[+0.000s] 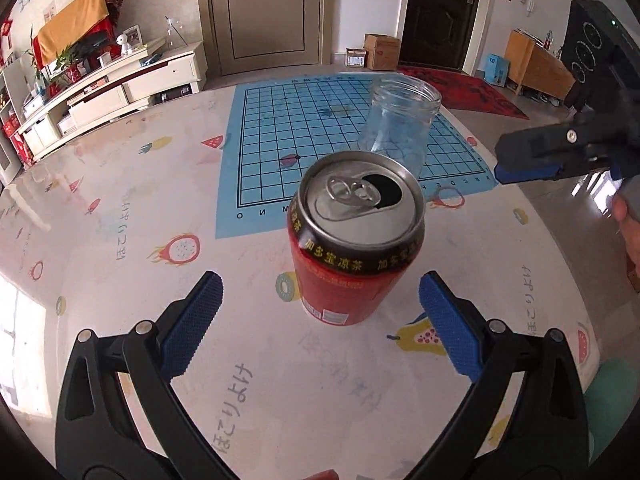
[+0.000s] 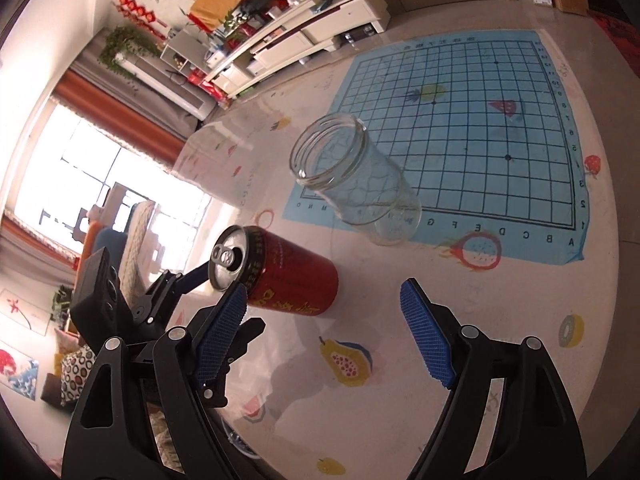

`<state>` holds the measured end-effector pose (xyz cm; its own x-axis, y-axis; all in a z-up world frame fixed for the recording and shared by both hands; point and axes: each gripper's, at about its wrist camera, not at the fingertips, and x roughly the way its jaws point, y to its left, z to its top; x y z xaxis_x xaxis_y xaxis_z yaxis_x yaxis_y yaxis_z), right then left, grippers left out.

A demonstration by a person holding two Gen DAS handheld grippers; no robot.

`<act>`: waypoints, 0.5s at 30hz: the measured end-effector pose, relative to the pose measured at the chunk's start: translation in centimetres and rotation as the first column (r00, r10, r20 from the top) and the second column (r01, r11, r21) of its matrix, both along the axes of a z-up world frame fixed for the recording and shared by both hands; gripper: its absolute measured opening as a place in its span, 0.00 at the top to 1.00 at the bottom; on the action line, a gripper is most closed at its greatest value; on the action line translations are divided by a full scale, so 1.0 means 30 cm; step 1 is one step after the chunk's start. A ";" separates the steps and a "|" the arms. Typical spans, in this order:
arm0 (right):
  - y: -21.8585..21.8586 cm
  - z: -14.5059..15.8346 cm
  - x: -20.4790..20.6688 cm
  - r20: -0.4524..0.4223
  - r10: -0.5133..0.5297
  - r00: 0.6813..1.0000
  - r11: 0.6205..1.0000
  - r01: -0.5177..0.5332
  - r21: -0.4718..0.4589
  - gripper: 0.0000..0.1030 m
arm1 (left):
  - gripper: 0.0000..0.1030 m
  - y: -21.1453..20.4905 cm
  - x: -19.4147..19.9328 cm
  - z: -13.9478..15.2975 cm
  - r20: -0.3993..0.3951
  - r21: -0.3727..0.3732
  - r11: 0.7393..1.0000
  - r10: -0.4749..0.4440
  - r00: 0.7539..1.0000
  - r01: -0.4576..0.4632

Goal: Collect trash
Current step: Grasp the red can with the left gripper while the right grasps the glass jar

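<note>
A red drink can (image 1: 352, 236) with an opened silver top stands upright on the round table; it also shows in the right wrist view (image 2: 280, 276). An empty clear glass jar (image 1: 400, 124) stands just behind it on the blue grid mat, and shows in the right wrist view (image 2: 356, 180). My left gripper (image 1: 320, 292) is open, its blue pads either side of the can's base, not touching it. My right gripper (image 2: 324, 304) is open and empty above the table, near the can and jar. It shows at the right edge of the left wrist view (image 1: 560, 156).
The round table (image 1: 120, 280) has a fruit-print cover and a blue grid mat (image 1: 320, 120). Beyond the table edge stand a white TV cabinet (image 1: 100, 92), doors, cardboard boxes (image 1: 380, 52) and a red rug. A green object (image 1: 612, 400) lies below the table's right edge.
</note>
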<state>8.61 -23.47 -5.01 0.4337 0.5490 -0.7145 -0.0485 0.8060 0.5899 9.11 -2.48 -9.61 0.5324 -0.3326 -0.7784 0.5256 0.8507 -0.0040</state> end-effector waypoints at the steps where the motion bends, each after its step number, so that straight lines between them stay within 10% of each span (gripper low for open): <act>1: -0.013 0.003 0.010 0.000 -0.006 1.000 1.000 0.006 -0.003 0.23 | 0.07 -0.010 0.010 -0.009 -0.003 0.003 1.000 -0.005 1.000 0.005; 15: -0.046 0.059 0.245 -0.073 -0.058 0.996 0.996 0.053 -0.066 0.31 | 0.17 -0.088 0.125 -0.039 0.004 -0.014 1.000 0.023 1.000 -0.023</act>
